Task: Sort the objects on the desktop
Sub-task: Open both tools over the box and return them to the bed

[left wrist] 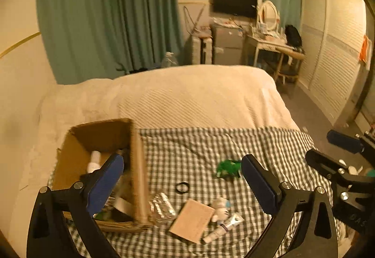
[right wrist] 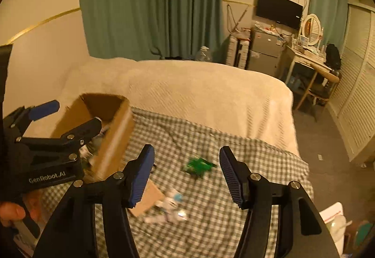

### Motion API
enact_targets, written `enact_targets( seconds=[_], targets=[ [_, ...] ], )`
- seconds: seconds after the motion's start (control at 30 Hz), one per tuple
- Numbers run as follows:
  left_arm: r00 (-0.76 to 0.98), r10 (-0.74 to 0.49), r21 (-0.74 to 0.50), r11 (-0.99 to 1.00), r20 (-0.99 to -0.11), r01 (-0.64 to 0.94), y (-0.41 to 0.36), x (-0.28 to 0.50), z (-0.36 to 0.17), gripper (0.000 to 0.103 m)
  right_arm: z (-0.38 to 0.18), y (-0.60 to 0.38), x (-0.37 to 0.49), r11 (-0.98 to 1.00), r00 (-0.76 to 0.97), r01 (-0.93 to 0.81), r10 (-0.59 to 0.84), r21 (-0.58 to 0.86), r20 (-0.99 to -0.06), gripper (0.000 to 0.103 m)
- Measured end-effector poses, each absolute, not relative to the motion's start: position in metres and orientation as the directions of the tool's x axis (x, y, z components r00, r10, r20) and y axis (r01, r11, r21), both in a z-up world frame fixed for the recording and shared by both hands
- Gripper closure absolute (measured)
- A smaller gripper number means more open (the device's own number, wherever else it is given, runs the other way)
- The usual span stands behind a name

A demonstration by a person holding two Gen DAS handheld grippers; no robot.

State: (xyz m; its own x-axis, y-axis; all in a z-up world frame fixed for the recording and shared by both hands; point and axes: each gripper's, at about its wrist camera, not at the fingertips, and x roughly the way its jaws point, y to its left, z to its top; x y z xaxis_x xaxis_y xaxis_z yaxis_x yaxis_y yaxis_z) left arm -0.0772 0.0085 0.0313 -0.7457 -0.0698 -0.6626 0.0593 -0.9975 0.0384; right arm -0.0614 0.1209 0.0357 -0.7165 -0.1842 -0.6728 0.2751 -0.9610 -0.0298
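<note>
Nearest my lens, my left gripper [left wrist: 182, 178] gapes wide with nothing in it; my right gripper [right wrist: 186, 176] stands half open, also empty. The brown cardboard box [left wrist: 138, 178] on the green checked cloth [left wrist: 234, 140] already holds a white bottle [left wrist: 95, 160]. Beside it wait a green toy [left wrist: 228, 169], black ring [left wrist: 182, 187], tan card [left wrist: 192, 220] and white tube [left wrist: 222, 228]. I judge the sorting about half done.

Black grippers [left wrist: 182, 178], ribbed blue fingers [right wrist: 230, 173].
</note>
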Motion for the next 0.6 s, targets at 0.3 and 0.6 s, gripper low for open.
enact_targets(
  seconds=[0.3, 0.6],
  targets=[
    [-0.673, -0.096, 0.119, -0.993, -0.734, 0.011, 0.033, -0.106, -0.046, 0.000, -0.011, 0.183, -0.074, -0.973, -0.681, 0.230, -0.155, -0.008, -0.716, 0.044],
    [-0.550, -0.166, 0.188, -0.982, -0.819, 0.016, 0.014, -0.126, -0.154, 0.000, -0.106, 0.201, -0.101, -0.973, -0.597, 0.220, -0.189, 0.068, -0.779, 0.044]
  ],
)
